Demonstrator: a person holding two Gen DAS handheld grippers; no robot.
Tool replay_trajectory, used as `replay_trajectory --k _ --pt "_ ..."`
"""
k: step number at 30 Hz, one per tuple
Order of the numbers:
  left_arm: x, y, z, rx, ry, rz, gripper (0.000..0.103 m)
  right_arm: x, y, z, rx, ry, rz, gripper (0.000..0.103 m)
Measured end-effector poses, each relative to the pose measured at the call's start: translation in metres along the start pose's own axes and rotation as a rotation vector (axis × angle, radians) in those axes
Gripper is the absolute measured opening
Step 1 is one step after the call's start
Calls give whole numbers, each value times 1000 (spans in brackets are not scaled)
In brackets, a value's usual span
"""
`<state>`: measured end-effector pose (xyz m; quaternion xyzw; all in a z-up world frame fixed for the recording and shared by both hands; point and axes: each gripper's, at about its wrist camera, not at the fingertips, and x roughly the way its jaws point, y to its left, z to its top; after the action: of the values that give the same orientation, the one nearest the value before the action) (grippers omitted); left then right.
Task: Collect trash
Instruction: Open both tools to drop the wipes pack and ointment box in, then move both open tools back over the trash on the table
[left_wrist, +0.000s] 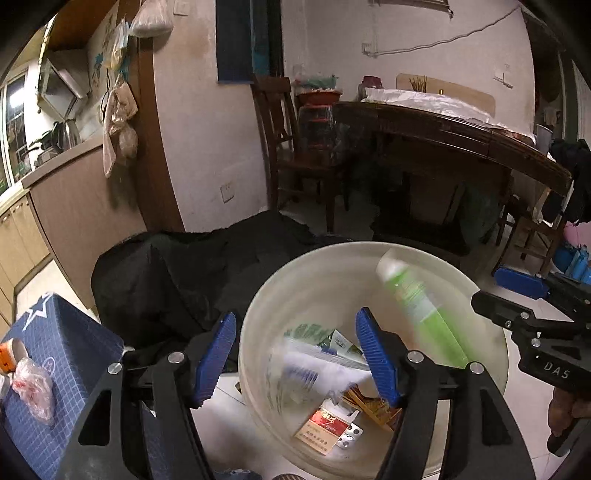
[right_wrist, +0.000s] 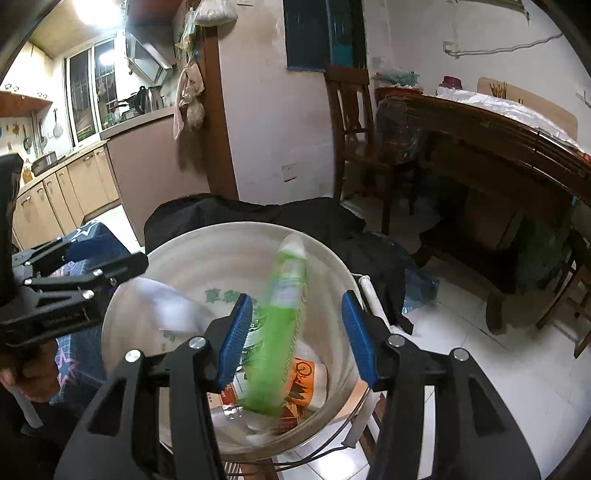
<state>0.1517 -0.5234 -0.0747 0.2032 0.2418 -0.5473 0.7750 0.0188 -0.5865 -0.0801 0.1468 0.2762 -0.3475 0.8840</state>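
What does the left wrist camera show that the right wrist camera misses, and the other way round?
Only the left wrist view shows a red cigarette pack at the bucket's bottom and a crumpled plastic wrapper on the blue starred cloth.

Only the right wrist view shows the bucket's wire handle with its white grip and the lit kitchen window.

Both show the white bucket of trash, the blurred green bottle over it, clear of any pads, and both hand-held grippers, left and right, open.
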Motion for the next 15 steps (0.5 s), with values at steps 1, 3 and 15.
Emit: replay_trajectory --k 1,3,15 --pt "-2 0 0 4 -5 6 69 0 0 0 0 0 -1 49" --pt "-4 1 0 9 -9 13 69 -1 -2 -1 3 3 0 49" --pt "-21 10 -5 11 -30 85 69 -8 12 4 -16 -15 16 49"
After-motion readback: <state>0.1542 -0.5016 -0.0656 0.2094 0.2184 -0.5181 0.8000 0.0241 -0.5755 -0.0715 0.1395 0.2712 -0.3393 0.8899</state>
